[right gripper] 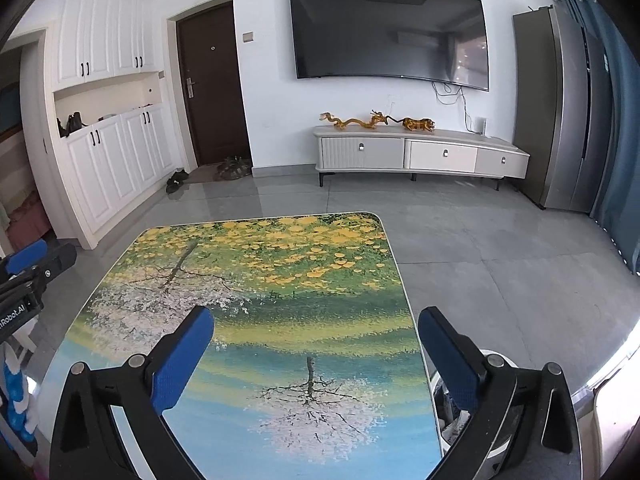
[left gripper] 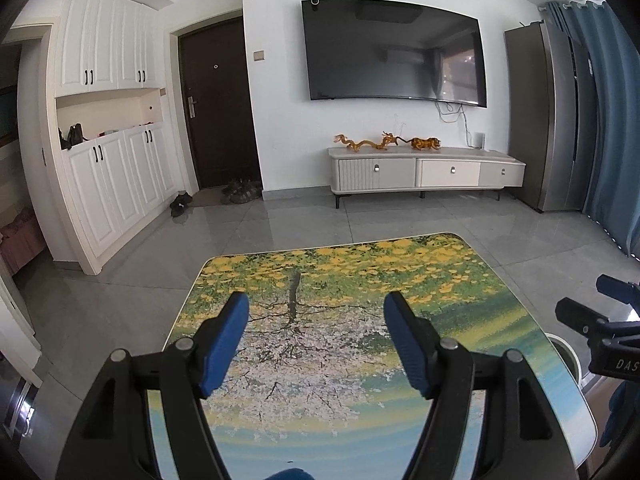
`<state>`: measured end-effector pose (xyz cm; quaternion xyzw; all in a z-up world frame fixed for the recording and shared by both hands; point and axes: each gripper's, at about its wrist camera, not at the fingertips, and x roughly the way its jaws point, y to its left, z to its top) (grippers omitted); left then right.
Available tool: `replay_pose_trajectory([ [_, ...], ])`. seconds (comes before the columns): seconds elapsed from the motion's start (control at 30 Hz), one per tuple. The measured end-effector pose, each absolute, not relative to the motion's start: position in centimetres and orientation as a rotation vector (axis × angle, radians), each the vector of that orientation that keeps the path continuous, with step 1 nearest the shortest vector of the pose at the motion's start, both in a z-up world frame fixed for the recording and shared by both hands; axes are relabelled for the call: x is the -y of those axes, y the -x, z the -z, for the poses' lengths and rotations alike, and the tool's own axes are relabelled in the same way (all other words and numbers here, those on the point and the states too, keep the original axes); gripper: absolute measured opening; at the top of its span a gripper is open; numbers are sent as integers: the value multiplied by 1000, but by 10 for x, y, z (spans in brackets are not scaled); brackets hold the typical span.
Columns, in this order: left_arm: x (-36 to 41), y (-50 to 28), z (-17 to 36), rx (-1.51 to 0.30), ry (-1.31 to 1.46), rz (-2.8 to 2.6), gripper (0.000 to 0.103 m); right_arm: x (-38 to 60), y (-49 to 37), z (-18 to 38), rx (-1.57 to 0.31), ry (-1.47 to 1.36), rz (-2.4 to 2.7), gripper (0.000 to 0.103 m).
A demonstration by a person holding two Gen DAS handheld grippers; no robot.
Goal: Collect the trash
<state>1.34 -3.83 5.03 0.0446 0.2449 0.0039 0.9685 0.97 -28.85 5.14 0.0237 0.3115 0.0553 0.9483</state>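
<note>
Trash bin [right gripper: 452, 420] stands upright beside the table [right gripper: 280, 280] — both grippers' [left gripper: 316, 336] [right gripper: 316, 354] jaws spread, holding nothing.

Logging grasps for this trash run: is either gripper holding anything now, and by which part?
Nothing is held. The left gripper and right gripper are both open above the table.

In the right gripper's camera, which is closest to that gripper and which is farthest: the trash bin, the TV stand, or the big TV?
1. Trash bin: beside the right gripper, low right.
2. TV stand: across the floor, ahead.
3. TV: on the wall above the stand.
</note>
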Motion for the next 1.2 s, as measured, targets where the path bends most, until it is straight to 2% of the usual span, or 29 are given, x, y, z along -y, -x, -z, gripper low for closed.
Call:
replay_pose_trajectory([
  [1.2,9,-14,-29,-578,-12,-2,69,270,-14,-40,-677,7,-103,103],
])
